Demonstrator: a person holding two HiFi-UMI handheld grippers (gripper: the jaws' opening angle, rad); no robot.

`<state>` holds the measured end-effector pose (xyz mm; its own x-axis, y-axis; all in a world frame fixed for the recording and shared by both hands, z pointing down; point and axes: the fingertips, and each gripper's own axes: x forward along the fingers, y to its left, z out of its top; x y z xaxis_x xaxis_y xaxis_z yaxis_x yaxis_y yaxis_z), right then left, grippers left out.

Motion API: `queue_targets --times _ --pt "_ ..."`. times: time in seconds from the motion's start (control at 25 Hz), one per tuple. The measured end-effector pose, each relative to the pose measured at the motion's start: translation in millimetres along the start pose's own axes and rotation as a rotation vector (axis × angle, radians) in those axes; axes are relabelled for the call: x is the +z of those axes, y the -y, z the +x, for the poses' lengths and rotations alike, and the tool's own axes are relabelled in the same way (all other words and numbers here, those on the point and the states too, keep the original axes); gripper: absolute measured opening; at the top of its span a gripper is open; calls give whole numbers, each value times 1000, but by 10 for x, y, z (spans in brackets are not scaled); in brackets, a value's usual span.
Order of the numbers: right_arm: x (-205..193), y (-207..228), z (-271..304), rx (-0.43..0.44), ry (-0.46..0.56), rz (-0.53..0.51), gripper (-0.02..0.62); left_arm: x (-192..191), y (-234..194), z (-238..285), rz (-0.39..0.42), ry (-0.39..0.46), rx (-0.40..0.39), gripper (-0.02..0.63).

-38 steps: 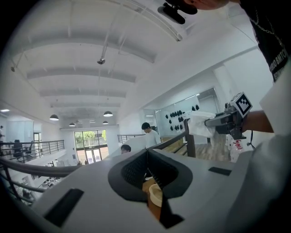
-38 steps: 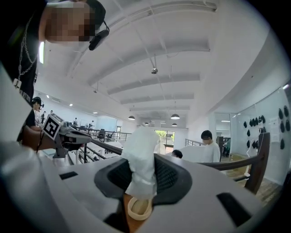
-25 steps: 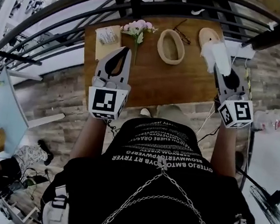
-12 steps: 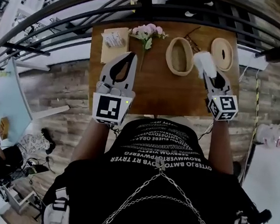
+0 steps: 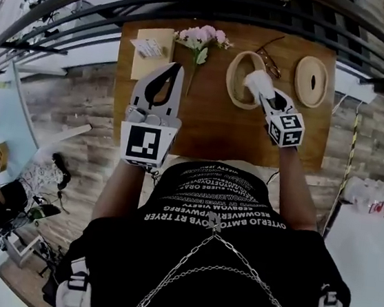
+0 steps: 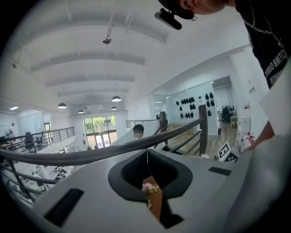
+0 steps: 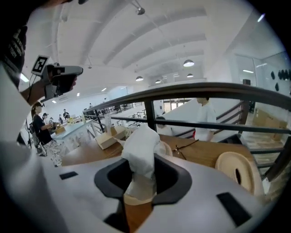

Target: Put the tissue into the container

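My right gripper (image 5: 264,96) is shut on a crumpled white tissue (image 5: 256,82) and holds it over the near right rim of the oval wooden container (image 5: 237,78) at the back of the table. In the right gripper view the tissue (image 7: 142,157) stands up between the jaws, and a bit of the container's rim (image 7: 168,148) shows behind it. My left gripper (image 5: 176,69) hovers over the table's left half, jaws shut with nothing in them. In the left gripper view its tips (image 6: 147,154) meet in a thin seam.
A wooden table (image 5: 202,126) stands against a dark railing (image 5: 196,4). On it are a tissue box (image 5: 151,48), pink flowers (image 5: 202,38), glasses (image 5: 273,58) and a round wooden lid with a slot (image 5: 311,80). Plank floor lies on both sides.
My right gripper has carried the tissue leftward, from near the slotted lid to over the container. The left gripper has stayed about where it was.
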<state>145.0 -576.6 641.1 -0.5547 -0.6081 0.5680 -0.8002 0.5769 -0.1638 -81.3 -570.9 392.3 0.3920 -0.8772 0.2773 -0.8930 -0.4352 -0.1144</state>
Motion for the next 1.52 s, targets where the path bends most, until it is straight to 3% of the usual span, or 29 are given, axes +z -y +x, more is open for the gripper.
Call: queue_targets --times 0.24,0.52,0.68,0.76,1.08,1.24,1.36,1.52 --pt "-346 -8 495 66 -131 -11 117 -226 -101 113 -18 -65 38 29" --pt "-568 -44 809 63 -274 -53 126 -406 -44 106 -34 -108 50 29" --pt "-558 -25 834 55 -293 -47 204 -347 -19 17 -23 -96 55 29" --pt "-499 -21 738 44 -273 -28 276 -288 -31 -68 -16 -83 62 29" --pt "13 118 -74 -109 -89 -24 277 24 -56 -384 0 9 46 29" --pt "465 82 -659 -189 60 -47 180 224 -43 -552 16 74 32 29" --pt "872 10 -1170 -282 160 -116 23 349 -14 -685 35 110 19 29" --pt "1360 -318 -1800 -299 285 -184 15 456 -6 -873 51 144 9 29"
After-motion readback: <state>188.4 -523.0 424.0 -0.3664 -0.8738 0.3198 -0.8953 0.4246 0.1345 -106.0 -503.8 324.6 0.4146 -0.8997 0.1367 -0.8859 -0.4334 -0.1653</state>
